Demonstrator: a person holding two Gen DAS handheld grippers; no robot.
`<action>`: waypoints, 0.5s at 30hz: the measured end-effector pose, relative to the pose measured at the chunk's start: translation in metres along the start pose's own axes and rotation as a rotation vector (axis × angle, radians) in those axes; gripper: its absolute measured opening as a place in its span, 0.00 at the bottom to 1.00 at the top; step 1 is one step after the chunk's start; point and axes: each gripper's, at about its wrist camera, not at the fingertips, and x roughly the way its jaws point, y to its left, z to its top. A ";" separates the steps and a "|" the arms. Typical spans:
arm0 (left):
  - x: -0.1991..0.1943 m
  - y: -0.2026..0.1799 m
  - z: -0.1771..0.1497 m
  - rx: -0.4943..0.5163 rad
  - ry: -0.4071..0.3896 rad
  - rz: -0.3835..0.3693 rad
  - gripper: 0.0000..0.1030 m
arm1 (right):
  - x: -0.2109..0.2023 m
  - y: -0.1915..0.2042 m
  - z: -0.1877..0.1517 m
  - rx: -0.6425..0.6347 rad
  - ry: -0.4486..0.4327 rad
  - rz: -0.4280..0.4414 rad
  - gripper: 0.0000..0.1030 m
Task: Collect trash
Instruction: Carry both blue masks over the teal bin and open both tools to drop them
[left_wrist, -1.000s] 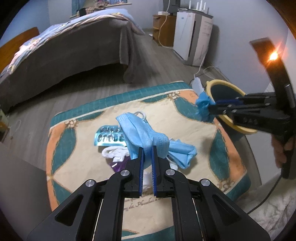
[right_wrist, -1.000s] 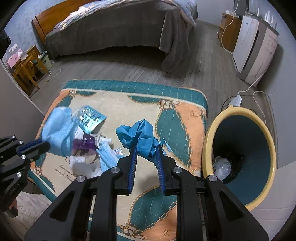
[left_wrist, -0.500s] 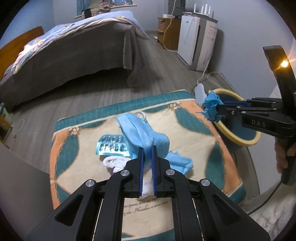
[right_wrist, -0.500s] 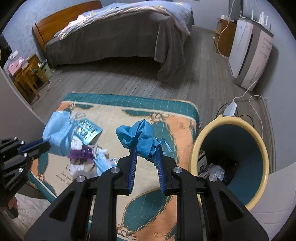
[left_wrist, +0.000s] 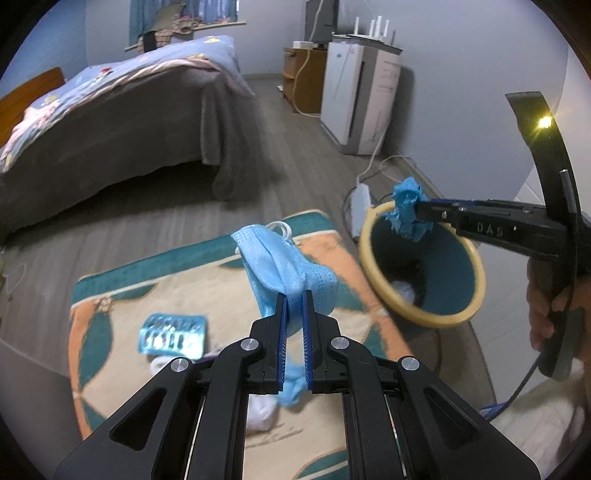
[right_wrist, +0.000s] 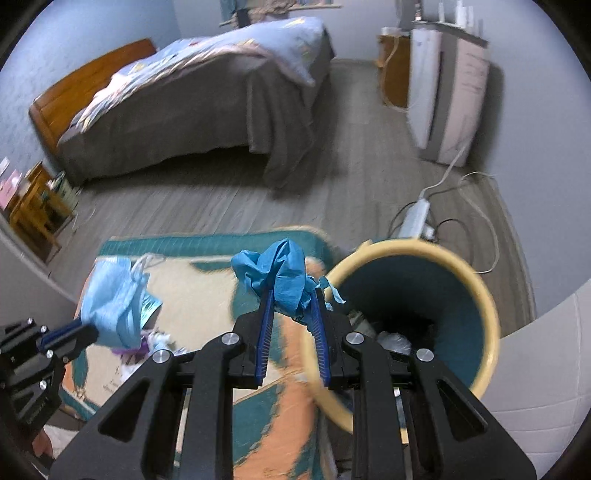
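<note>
Left wrist view: the left gripper (left_wrist: 293, 295) is clamped on a light blue mask (left_wrist: 284, 266), which is held up above the rug (left_wrist: 122, 295) with its white ear loop at the far end. Under and behind the jaws, a blister pack (left_wrist: 171, 334) is seen lying flat on the rug, with white tissue (left_wrist: 260, 415) and more blue fabric close to the gripper body. To the right, the right gripper (left_wrist: 417, 212) is seen side-on, clamped on a crumpled blue glove (left_wrist: 406, 214) that is held over the far rim of the bin (left_wrist: 384, 295). White trash is visible inside the bin. A hand (left_wrist: 546, 306) is wrapped around the right gripper's handle.

Right wrist view: the right gripper (right_wrist: 291, 306) is closed on the glove (right_wrist: 280, 273), which bulges above the pads; the glove is held just left of the bin (right_wrist: 480, 295) mouth, near its rim. The bin is blurred at its near edge. Crumpled trash is seen at the bin's bottom. At left, the left gripper (right_wrist: 79, 326) is seen holding the mask (right_wrist: 114, 299) above the rug (right_wrist: 207, 295), over a small pile of leftover litter. A power strip (right_wrist: 415, 218) and its cables lie on the floor beyond the bin, and a bed (right_wrist: 207, 107) stands farther back.
</note>
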 end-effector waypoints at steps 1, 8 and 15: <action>0.004 -0.006 0.005 0.008 0.004 -0.009 0.08 | -0.002 -0.006 0.002 0.008 -0.008 -0.012 0.20; 0.023 -0.041 0.028 0.060 0.003 -0.059 0.08 | 0.001 -0.061 0.003 0.139 -0.004 -0.047 0.20; 0.047 -0.078 0.040 0.123 0.028 -0.118 0.08 | 0.013 -0.100 -0.005 0.229 0.050 -0.069 0.20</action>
